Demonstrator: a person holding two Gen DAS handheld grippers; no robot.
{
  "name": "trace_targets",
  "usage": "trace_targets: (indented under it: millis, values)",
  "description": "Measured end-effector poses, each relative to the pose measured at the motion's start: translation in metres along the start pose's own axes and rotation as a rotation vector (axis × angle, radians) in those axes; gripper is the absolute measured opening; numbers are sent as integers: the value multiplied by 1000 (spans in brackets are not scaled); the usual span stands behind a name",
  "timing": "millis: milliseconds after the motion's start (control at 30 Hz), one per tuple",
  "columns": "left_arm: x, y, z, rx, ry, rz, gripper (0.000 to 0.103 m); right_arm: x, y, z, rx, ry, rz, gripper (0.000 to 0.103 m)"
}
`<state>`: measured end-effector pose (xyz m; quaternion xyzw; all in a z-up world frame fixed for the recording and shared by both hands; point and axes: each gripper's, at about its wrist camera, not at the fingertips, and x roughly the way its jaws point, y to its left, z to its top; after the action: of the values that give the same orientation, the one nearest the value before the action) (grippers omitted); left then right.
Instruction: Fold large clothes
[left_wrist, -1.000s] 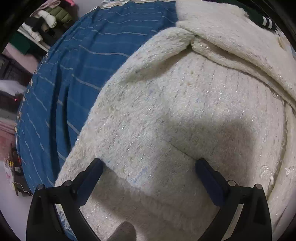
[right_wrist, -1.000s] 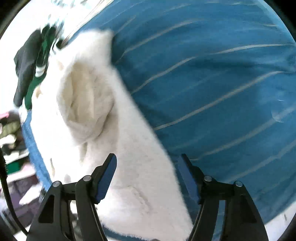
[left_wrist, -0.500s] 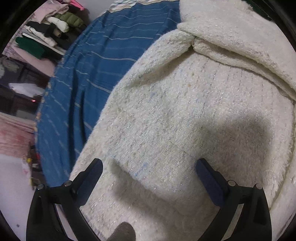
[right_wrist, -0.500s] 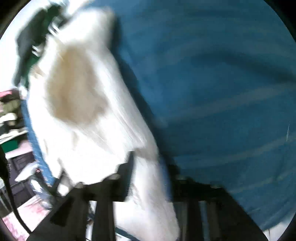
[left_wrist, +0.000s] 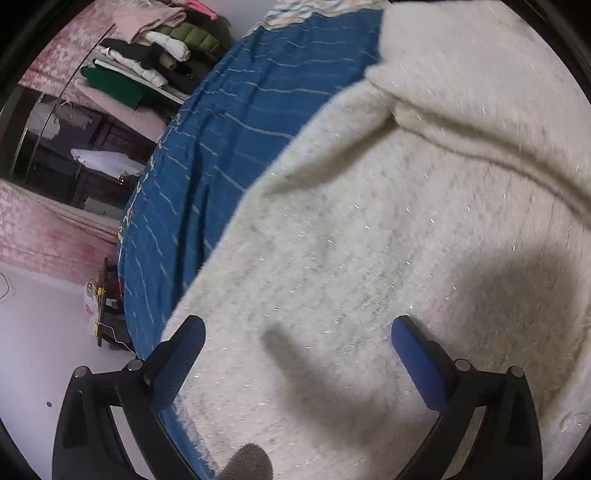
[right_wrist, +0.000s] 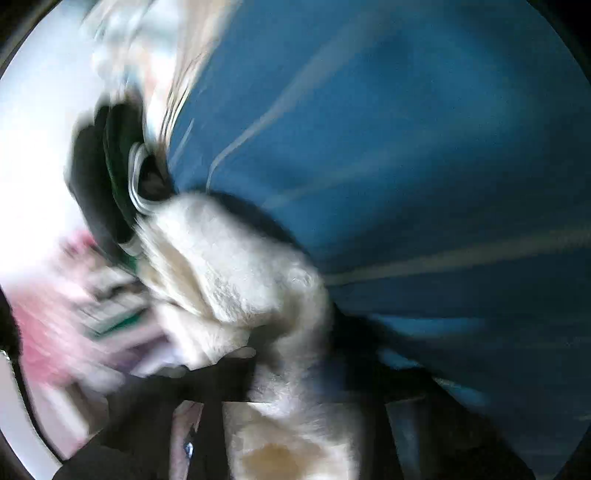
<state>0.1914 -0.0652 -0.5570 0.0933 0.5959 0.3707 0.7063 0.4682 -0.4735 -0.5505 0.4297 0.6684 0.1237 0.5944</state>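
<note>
- Since before, the right tool has closed on the sweater's edge and swung fast.
- The left tool hangs open above the sweater on the bed.
- The right tool is nearer the edge to fold.

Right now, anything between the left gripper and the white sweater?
Nothing visible. The left gripper is open right over the white sweater on the blue bedspread, with only its own shadow on the knit between the fingers.

The left gripper is held wide open, while the right gripper is seen closed, blurred.
</note>
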Motion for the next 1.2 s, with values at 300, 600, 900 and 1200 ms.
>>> trace_targets:
  millis: [300,600,900,1200]
  values:
    - [-23,4,-4,-7,-22,54,103,-23,42,-6,-229,-29,-283,19]
    - [-150,4,-62,23,-93,38,103,-131,39,-90,-474,-72,-561,65]
    - [-254,-124,-164,420,-242,159,103,-236,-55,-189,-437,-74,-725,67]
    - [-259,-226,-226,594,-264,136,103,-299,-137,-216,-245,-78,-731,68]
